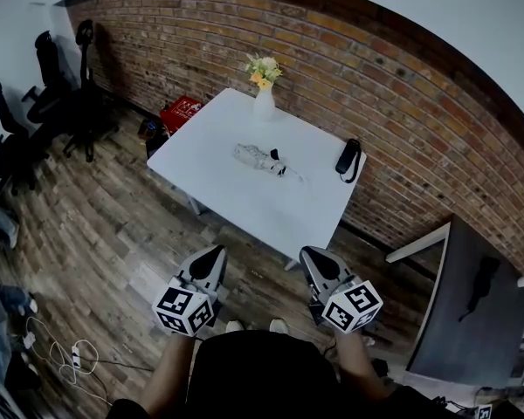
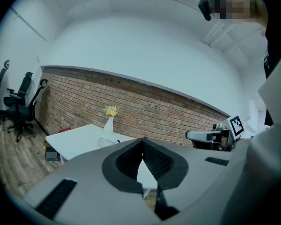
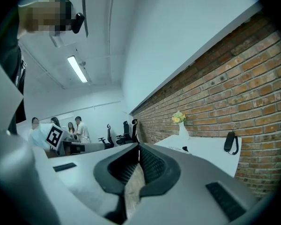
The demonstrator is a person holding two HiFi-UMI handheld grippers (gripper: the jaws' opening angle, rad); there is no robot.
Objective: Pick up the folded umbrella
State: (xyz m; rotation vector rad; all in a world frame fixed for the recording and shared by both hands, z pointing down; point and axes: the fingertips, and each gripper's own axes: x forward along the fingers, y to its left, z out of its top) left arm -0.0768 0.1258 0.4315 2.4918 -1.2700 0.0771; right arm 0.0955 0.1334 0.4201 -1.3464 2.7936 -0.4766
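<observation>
Both your tools are closed up with nothing in them: the left gripper [image 1: 217,253] and right gripper [image 1: 309,255] each have their jaws tip to tip, held over the wood floor [image 1: 96,225] just short of the white table [image 1: 244,212]. The only print I can spot is the square markers on your cubes. Whatever's on the red box [image 1: 182,112] is too small to read.

The folded umbrella [image 1: 258,159] lies flat mid-table, long axis running far-left to near-right, dark end to the right. There's bare tabletop all round it. The vase [image 1: 263,103] sits at the far edge, the black handset [image 1: 348,158] at the right edge by the brick wall [image 1: 393,85]. The office chairs [image 1: 65,94] are well off to the left.
</observation>
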